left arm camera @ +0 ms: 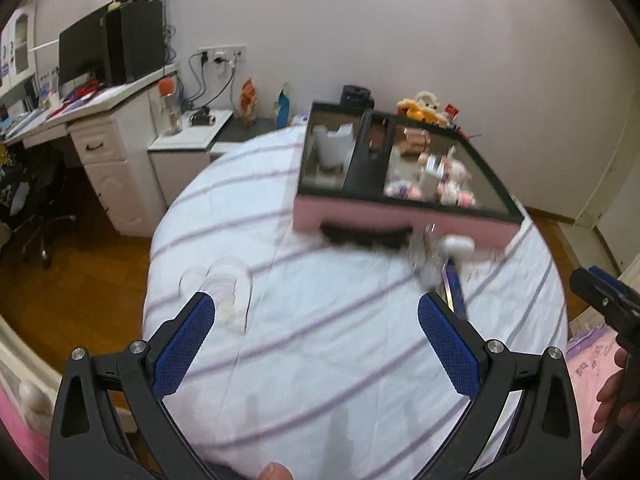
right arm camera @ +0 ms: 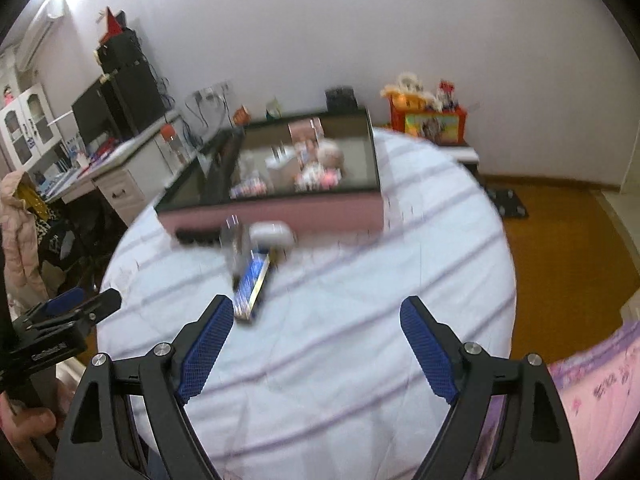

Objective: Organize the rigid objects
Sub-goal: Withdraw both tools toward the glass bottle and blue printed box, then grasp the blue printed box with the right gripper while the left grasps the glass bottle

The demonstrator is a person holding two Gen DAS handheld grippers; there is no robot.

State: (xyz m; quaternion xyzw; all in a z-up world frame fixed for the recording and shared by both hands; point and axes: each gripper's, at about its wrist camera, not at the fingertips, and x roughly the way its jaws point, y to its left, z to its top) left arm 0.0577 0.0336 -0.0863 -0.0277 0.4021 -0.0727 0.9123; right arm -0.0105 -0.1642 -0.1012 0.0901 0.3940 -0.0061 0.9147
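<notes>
Left wrist view. Left gripper has its fingers spread wide with nothing between them, poised over the striped sheet. The pink box sits at 1 o'clock, black-rimmed and divided inside, already holding small figures. Loose items lie touching its front wall: a white capsule-shaped case, something clear and glassy, and a flat blue packet. A clear plastic piece lies at 10 o'clock. Risk: the bedding is soft, so pressing down could tip or bury the hard pieces, and a smooth clear item may slip off the textured pads.

Right wrist view. Right gripper is likewise spread and empty. The packet lies at 11 o'clock, just beside the left finger; a careless approach could nudge it. Motion blur hides detail.
</notes>
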